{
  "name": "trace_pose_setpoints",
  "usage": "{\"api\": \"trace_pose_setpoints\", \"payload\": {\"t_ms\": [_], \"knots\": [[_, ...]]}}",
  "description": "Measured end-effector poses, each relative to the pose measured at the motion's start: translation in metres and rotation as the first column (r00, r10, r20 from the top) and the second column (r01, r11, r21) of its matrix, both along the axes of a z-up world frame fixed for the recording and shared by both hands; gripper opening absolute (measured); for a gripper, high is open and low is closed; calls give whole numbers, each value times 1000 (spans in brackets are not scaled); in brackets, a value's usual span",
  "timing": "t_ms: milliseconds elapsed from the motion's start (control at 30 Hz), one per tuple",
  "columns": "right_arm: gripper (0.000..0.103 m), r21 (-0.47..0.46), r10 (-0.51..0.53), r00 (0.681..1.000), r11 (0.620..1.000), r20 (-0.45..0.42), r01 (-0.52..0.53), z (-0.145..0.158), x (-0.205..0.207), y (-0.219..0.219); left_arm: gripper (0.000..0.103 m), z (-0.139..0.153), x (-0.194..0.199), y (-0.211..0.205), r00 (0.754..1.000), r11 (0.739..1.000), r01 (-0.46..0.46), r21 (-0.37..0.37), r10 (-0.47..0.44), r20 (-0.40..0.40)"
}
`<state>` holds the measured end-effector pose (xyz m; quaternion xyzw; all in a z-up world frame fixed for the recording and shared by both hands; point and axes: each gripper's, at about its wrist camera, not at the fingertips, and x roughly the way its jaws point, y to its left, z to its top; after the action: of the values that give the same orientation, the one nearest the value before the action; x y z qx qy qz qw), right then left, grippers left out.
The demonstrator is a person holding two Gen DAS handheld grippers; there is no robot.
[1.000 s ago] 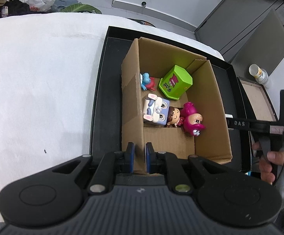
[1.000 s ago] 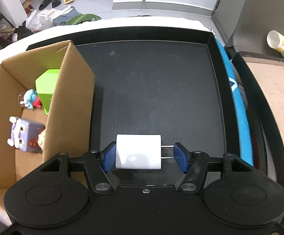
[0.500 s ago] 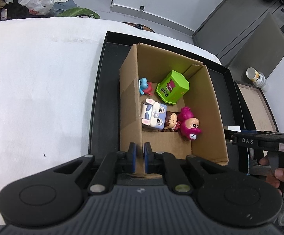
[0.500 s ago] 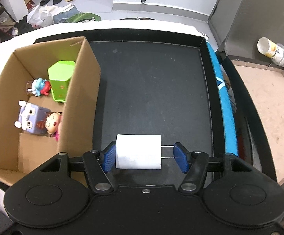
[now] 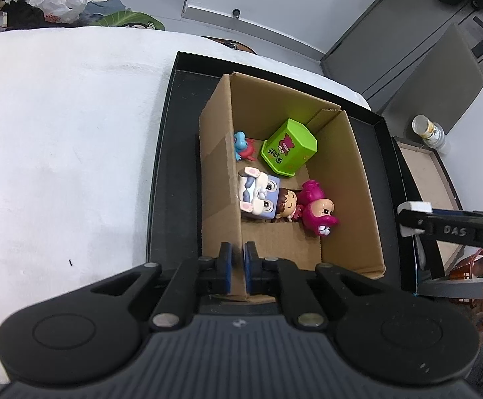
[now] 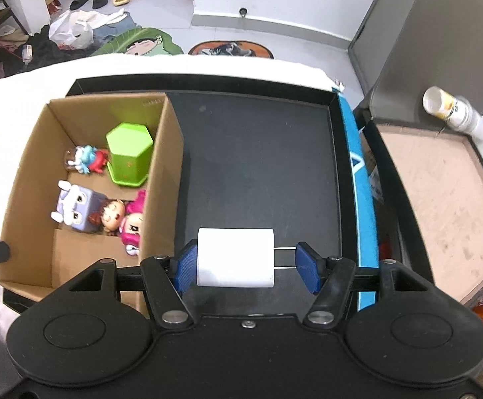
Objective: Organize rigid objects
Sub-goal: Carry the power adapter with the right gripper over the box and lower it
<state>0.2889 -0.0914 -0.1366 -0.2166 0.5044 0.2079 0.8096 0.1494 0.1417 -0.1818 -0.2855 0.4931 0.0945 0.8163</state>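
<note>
Both views look steeply down from above and close by. The left wrist view sits over the near end of the open brown cardboard box (image 5: 341,179), looking along its length, with the white cloth-covered table (image 5: 62,153) left of the box. The right wrist view hangs to the box's right (image 6: 161,173), over the flat black tray (image 6: 258,166). Both share the box interior, the tray around it, and the cluttered floor beyond.

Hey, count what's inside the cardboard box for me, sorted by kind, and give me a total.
Toy figures: 4 (blue-and-red one, lavender cube bunny, brown-haired doll, pink one)
Green hexagonal container: 1
Total: 5
</note>
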Motion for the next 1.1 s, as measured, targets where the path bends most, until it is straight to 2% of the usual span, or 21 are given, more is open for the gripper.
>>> {"api": "trace_pose_setpoints", "payload": {"t_ms": [300,533,867,1100], "knots": [[61,14,24,999,1000,41,-25,31,-11,19,7,-2,-2,4,1000,999,-8,-33,8,9],[61,29,70,996,997,48,-71,42,-26,39,7,-5,-5,9,1000,997,-23,-67,24,19],[61,40,116,993,992,16,-116,35,-41,68,7,-7,-7,12,999,996,-22,-89,24,31],[61,60,102,995,993,-14,-101,19,-38,83,7,-8,-7,10,999,995,-13,-99,17,40]]}}
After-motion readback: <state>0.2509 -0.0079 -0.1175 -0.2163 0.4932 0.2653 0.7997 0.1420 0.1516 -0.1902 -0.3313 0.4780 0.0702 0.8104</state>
